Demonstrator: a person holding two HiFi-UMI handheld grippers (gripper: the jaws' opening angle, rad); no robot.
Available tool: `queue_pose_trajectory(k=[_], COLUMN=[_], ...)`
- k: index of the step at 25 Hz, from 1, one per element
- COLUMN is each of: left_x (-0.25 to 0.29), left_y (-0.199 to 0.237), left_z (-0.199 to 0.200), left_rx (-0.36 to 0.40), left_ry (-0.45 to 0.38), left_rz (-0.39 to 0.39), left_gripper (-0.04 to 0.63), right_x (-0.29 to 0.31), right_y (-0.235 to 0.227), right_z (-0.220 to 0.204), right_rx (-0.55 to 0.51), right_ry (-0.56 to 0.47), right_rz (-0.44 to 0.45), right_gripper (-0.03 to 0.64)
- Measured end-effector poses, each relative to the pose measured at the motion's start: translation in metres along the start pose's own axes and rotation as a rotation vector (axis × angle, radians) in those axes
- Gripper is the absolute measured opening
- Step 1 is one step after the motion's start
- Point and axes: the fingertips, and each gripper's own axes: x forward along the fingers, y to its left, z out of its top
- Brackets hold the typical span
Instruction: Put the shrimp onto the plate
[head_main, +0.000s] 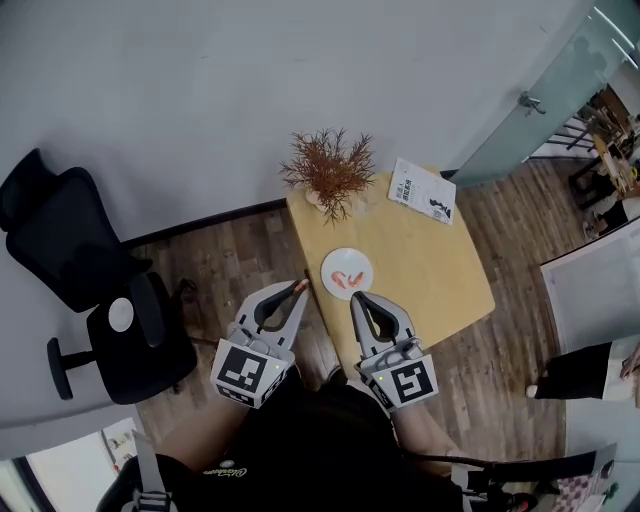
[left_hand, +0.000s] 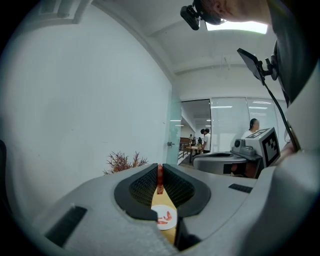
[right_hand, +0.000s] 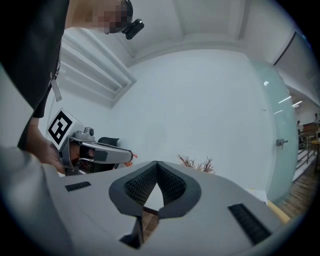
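The left tool (head_main: 298, 291) pinches a shrimp (left_hand: 159, 178) in its tips, just left of the plate (head_main: 345, 259). The right tool (head_main: 358, 298), closed and empty, is at the plate's near edge. Two other shrimp (head_main: 347, 279) lie on the plate, which rests on the desk (head_main: 440, 270).

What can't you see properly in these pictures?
- Booklet print: head view, too small to read.
- Plated shrimp: head view, too small to count surely.
- Held shrimp in the left tongs: left gripper view, mostly hidden between the pads.
- Plate: right gripper view, hidden behind the right tongs.
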Motion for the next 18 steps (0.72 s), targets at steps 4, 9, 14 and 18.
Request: queue_pose_trajectory(k=[4,9,14,18], left_x=[0.012,0.025,0.035,0.041], left_y=[-0.016,-0.038,-0.052,-0.061], left_z=[0.006,0.008,0.008,0.008], left_rx=[0.029,0.042,0.039,0.036], left_ry=[-0.008,-0.005,-0.003,-0.001], left_rz=[-0.01,-0.007,0.0,-0.007], left_gripper=[0.031,0.031,0.031,0.031], right_x=[-0.006,-0.023,-0.037,-0.045], right_y=[-0.011,-0.024,-0.038,-0.045], right_z=[0.0,-0.001,-0.007,-0.007], right_rx=[0.003,0.011,0.027,0.027], right_ry=[-0.023,-0.043,-0.031,-0.035], right_rz=[0.001,0.016,0.012,0.008], right_gripper=[0.003,0.003,0.003,0.003])
